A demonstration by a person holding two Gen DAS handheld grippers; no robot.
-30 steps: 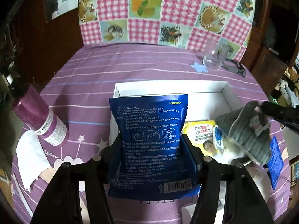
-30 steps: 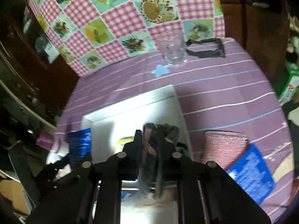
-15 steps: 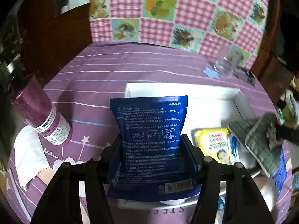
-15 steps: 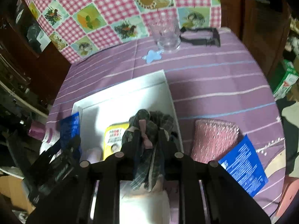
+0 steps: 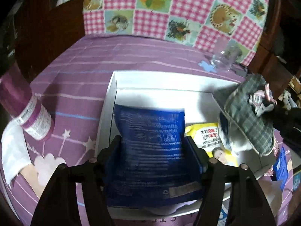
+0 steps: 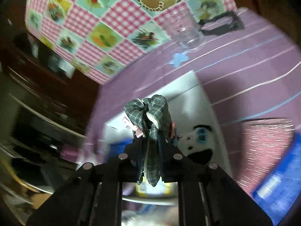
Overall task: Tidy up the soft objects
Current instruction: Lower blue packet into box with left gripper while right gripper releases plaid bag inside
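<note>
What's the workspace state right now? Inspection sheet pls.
Surface: purple striped tablecloth.
Job's things: white box; yellow packet inside it; blue pouch and plaid fabric item held over it.
Clutter: clear glass, purple bottle, pink textured item, second blue pouch.
Grippers: left gripper shut on blue pouch; right gripper shut on plaid fabric item.
Cables: nothing seen.
Surroundings: pink checkered cloth, dark wood furniture.

Left gripper (image 5: pixel 153 146): matte black plastic, two broad angular fingers (image 5: pixel 195 150) rising from lower frame, round silver screws at the linkage joints, blue pads on inner faces. Right gripper (image 6: pixel 150 146): same black build, paired silver screw heads on each side, parallel rails along lower centre, blurred.
</note>
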